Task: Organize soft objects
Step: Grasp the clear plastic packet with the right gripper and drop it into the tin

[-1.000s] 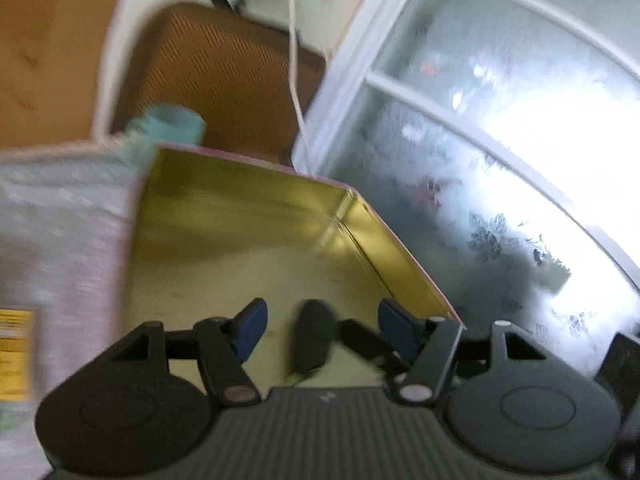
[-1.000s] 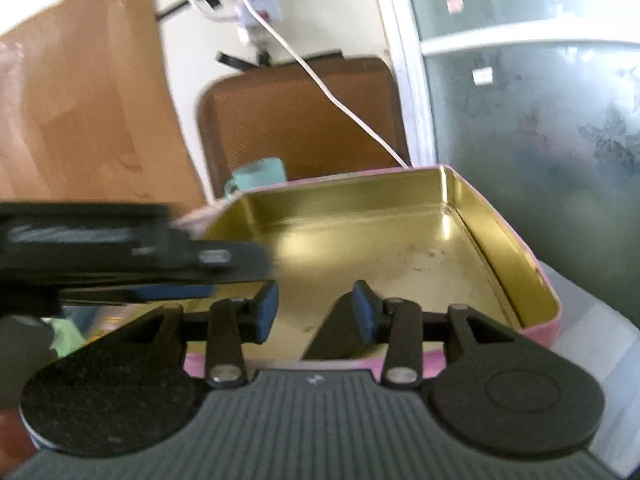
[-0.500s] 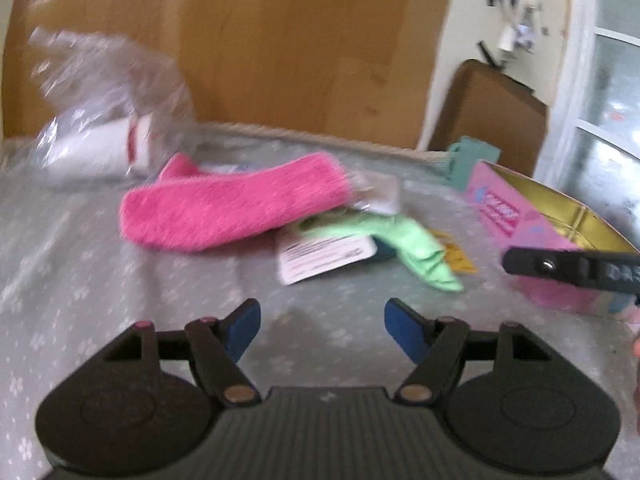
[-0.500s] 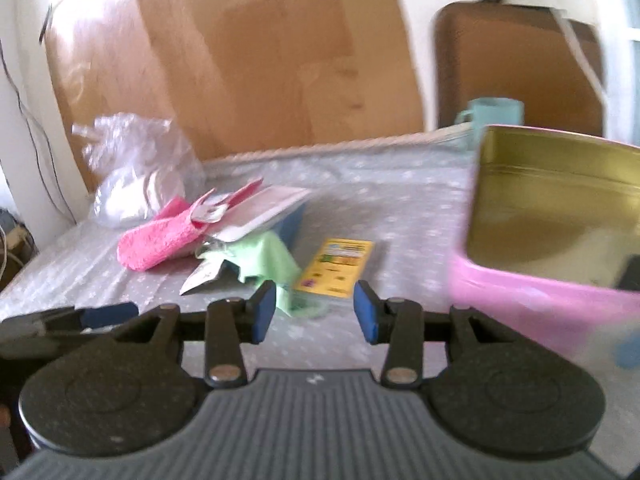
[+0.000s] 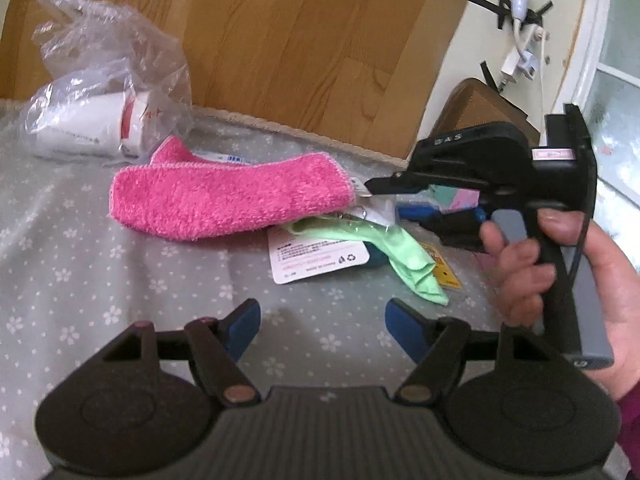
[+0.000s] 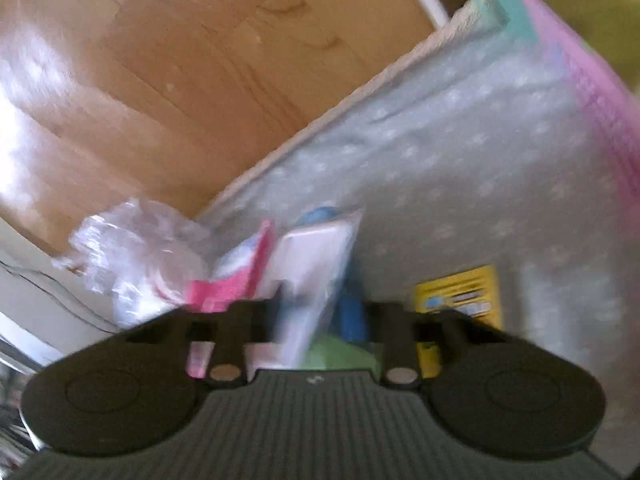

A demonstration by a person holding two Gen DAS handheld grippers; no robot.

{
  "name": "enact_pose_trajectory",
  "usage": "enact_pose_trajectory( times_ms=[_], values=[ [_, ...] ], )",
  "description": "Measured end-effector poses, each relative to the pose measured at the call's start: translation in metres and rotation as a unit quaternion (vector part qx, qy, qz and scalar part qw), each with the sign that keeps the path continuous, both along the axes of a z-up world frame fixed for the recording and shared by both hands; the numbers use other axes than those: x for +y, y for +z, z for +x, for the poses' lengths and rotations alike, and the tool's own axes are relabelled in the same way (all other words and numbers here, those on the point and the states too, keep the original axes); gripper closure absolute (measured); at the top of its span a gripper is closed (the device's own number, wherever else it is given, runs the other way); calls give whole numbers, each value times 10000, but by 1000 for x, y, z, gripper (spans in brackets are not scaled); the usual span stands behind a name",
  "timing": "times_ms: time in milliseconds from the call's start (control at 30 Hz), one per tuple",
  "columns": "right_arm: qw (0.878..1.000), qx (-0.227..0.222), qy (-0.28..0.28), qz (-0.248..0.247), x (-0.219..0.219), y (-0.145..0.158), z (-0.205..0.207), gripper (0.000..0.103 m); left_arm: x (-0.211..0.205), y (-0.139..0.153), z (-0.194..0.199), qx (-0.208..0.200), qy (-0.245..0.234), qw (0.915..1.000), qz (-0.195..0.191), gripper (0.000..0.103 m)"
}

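Left two-finger gripper (image 5: 320, 320) hovers at six o'clock over the grey flower-print tablecloth (image 5: 80, 272), blue pads (image 5: 244, 326) apart and opening wider, nothing between them. At eleven o'clock from it lies the fluffy pink towel (image 5: 228, 200); at one o'clock, the crumpled light-green cloth (image 5: 400, 248) over a white printed label card (image 5: 316, 260). Right two-finger gripper (image 6: 320, 316), held in a person's hand (image 5: 560, 264) at three o'clock, noses into the pile's right end with jaws closing around a clear-wrapped white and blue packet (image 6: 316, 276); blur hides whether the pads press yet. Pink metal tin with gold inside (image 6: 592, 52) sits at one o'clock of the right view, well apart. Risks, as a judgement: slippery wrap squirting out of the pinch, or towel, label and green cloth dragging along together.
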State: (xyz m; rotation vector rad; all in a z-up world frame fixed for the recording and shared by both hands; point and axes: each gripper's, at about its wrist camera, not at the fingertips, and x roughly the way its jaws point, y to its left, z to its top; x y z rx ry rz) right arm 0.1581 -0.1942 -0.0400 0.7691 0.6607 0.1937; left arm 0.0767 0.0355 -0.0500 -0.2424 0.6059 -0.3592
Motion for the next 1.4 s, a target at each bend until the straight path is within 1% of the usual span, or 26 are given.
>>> enact_pose_trajectory(
  times_ms=[67, 133, 200, 300, 367, 433, 467, 533, 567, 600, 633, 700, 767, 800, 833, 867, 933, 967, 1000, 1033, 1067, 1100, 1167, 1200, 1267, 1400],
  values=[
    [9992, -314, 22, -254, 3, 15, -17, 88, 3, -2, 3, 92, 13, 9999, -100, 32],
    [9971, -568, -10, -503, -1, 29, -49, 89, 5, -2, 5, 128, 6, 9998, -157, 32],
    [9967, -625, -17, -512, -14, 31, -82, 89, 5, -2, 4, 100, -32, 9998, -149, 32],
    [9971, -635, -53, -419, -40, 22, -150, 90, 2, 0, -1, -7, -129, 9999, -90, 30],
    [9981, -508, -152, -311, -52, 11, -191, 90, -2, 2, -5, -117, -251, 9996, -39, 29],
    [9988, -326, -272, -230, -66, -7, -230, 90, -7, 3, -10, -203, -527, 9984, -37, 29],
    [9987, -254, -340, -264, -70, -14, -244, 87, -12, 4, -12, -193, -688, 9974, -61, 29],
    [9968, -118, -488, -622, -78, -27, -267, 75, -23, 6, -16, -7, -1094, 9939, -151, 29],
    [9947, -98, -578, -843, -84, -32, -277, 57, -31, 8, -21, 83, -1257, 9918, -195, 29],
    [9928, -125, -693, -969, -86, -35, -286, 47, -39, 10, -27, 134, -1359, 9903, -253, 29],
    [9912, -256, -729, -1073, -85, -36, -292, 46, -47, 12, -33, 204, -1497, 9879, -341, 28],
    [9862, -393, -531, -1515, -75, -34, -299, 33, -66, 16, -45, 404, -1807, 9817, -444, 25],
    [9789, -613, -83, -1948, -63, -33, -305, 27, -87, 21, -57, 444, -2028, 9776, -344, 20],
    [9739, -729, 167, -2144, -56, -32, -308, 24, -98, 24, -62, 416, -2161, 9753, -206, 17],
    [9656, -840, 421, -2425, -45, -32, -309, 22, -110, 25, -67, 392, -2280, 9729, -35, 17],
    [9569, -886, 600, -2699, -36, -34, -310, 18, -122, 26, -71, 384, -2394, 9700, 165, 17],
    [9356, -855, 783, -3336, -15, -41, -304, 17, -145, 21, -75, 467, -2575, 9638, 521, 17],
    [9286, -879, 787, -3518, -13, -46, -301, 17, -155, 14, -76, 612, -2648, 9605, 600, 24],
    [9232, -1013, 772, -3625, -10, -48, -299, 19, -162, 7, -76, 778, -2718, 9574, 587, 28],
    [9237, -1121, 830, -3568, -9, -50, -293, 21, -166, 6, -83, 551, -2708, 9591, 612, 34],
    [9235, -1190, 817, -3555, -10, -50, -290, 26, -171, 5, -85, 517, -2796, 9563, 677, 39],
    [9218, -1236, 746, -3598, -12, -51, -285, 29, -174, 6, -87, 512, -2792, 9561, 727, 47],
    [9207, -1257, 569, -3652, -16, -48, -275, 36, -172, 11, -87, 561, -2719, 9585, 646, 48],
    [9231, -1310, 543, -3574, -21, -44, -272, 39, -170, 16, -87, 518, -2693, 9599, 587, 48],
    [9252, -1527, 463, -3444, -34, -34, -273, 41, -170, 31, -87, 323, -2689, 9613, 510, 49],
    [9089, -1977, 118, -3671, -46, -5, -261, 41, -185, 67, -75, -133, -2660, 9629, 435, 49]
  ],
)
